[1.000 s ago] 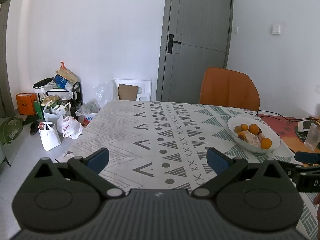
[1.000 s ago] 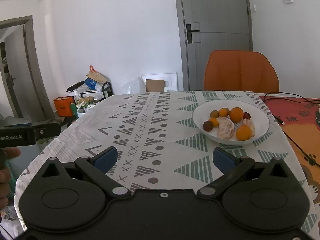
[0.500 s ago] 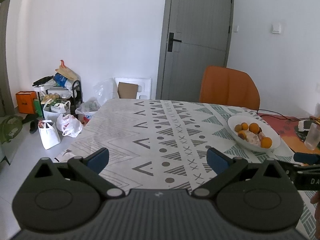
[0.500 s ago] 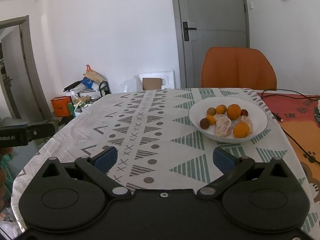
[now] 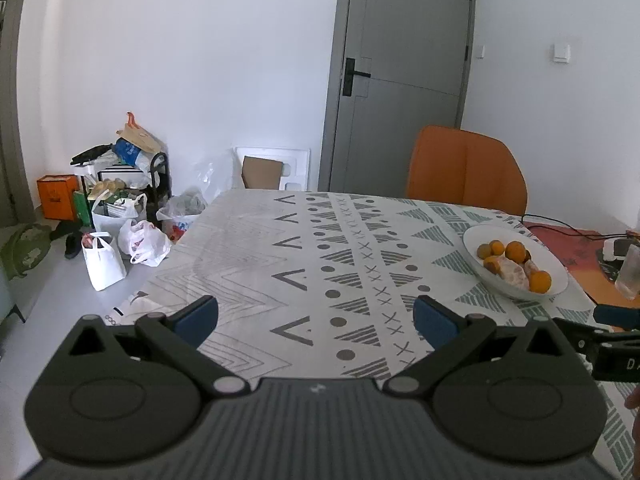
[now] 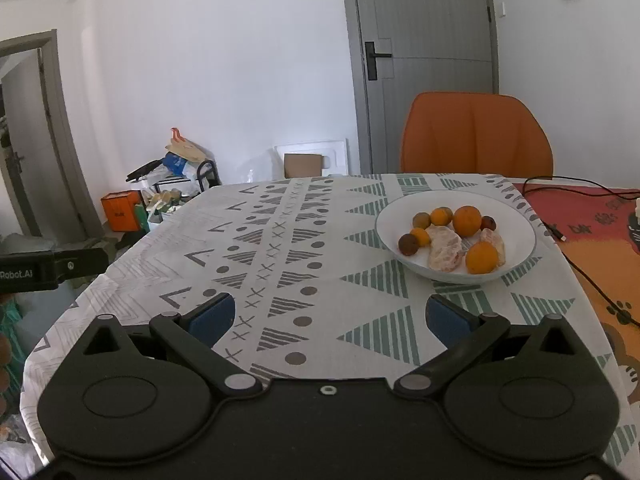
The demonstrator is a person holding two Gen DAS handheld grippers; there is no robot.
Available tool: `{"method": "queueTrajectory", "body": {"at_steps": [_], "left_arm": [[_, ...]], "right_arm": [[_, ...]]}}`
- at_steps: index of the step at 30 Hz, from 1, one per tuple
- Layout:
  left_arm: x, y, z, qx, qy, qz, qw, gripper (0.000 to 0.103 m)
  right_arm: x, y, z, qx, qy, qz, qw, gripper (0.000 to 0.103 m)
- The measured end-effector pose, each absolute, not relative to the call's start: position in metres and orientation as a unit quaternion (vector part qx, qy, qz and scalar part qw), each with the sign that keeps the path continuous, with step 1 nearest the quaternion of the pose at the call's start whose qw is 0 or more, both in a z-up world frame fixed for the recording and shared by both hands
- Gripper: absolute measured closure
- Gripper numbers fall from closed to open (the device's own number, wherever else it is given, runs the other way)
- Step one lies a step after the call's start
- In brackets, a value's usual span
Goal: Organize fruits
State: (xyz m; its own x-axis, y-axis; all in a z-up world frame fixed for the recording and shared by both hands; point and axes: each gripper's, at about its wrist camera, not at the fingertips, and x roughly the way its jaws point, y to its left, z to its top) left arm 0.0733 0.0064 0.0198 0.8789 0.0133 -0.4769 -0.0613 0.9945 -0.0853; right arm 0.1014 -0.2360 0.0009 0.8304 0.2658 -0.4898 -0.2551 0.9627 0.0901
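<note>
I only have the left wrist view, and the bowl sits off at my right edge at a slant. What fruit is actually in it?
Observer: From the right wrist view, the white bowl holds whole oranges, among them a large orange at the back, plus peeled citrus segments in the middle.
Operator: Anything darker in there? I see mostly orange.
Observer: Yes, a dark brown round fruit lies at the bowl's left side, and a smaller reddish fruit sits behind the large orange.
Operator: Is the right gripper ready?
Observer: The right gripper is open and empty, short of the bowl, over the patterned tablecloth.
</note>
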Motion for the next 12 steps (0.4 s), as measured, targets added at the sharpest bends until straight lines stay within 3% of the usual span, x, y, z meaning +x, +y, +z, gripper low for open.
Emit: {"method": "queueTrajectory", "body": {"at_steps": [12], "left_arm": [[0.0729,0.0091,0.0187,-0.046,0.243,0.019,0.969,0.0]], "right_arm": [[0.1026,-0.2333,-0.0025,0.003,0.259,0.137,0.956,0.0]]}}
